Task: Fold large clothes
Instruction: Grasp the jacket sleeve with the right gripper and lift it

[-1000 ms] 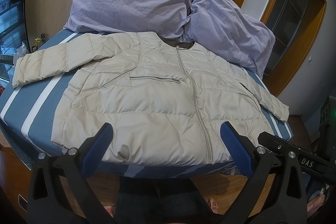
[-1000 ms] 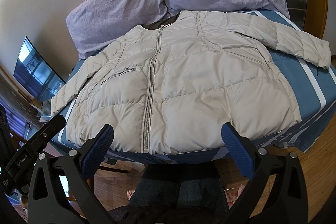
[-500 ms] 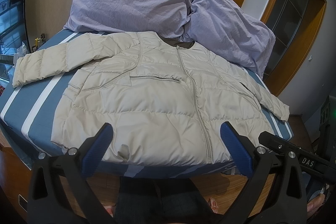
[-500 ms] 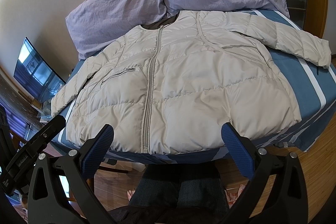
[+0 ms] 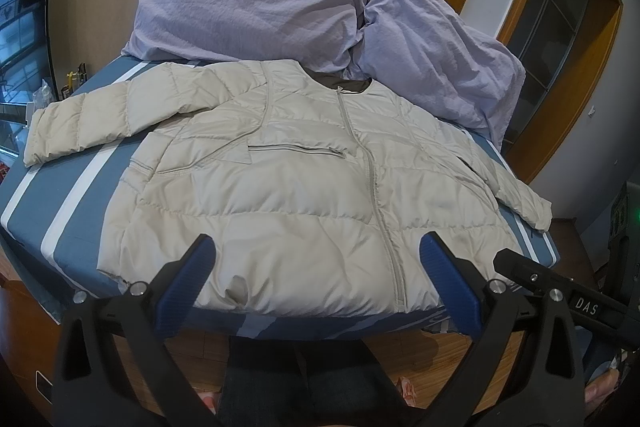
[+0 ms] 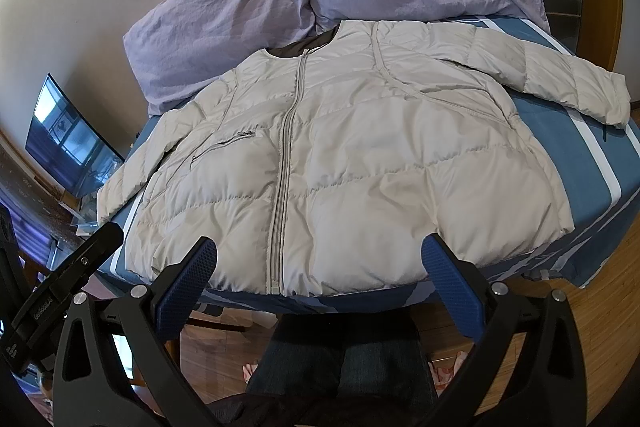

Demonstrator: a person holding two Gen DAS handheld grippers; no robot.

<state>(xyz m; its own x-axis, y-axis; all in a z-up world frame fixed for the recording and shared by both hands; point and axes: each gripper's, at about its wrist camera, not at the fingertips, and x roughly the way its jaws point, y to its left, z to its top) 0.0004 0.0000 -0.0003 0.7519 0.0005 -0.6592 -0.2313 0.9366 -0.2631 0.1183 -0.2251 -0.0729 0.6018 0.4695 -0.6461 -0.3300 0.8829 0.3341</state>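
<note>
Leaning against the wall at the head of the bed, two lilac pillows press against the collar of the jacket; a dark screen stands off to the left and a wood-framed door to the right. Nothing lies on top of the garment. The pale quilted jacket is spread flat, front up and zipped, across the blue-and-white striped cover, one sleeve stretched out left, the other angled down along the right edge, hem at the near edge of the mattress. The left gripper hangs just before the hem, jaws spread wide and holding nothing. The right gripper hovers likewise, jaws wide and empty.
</note>
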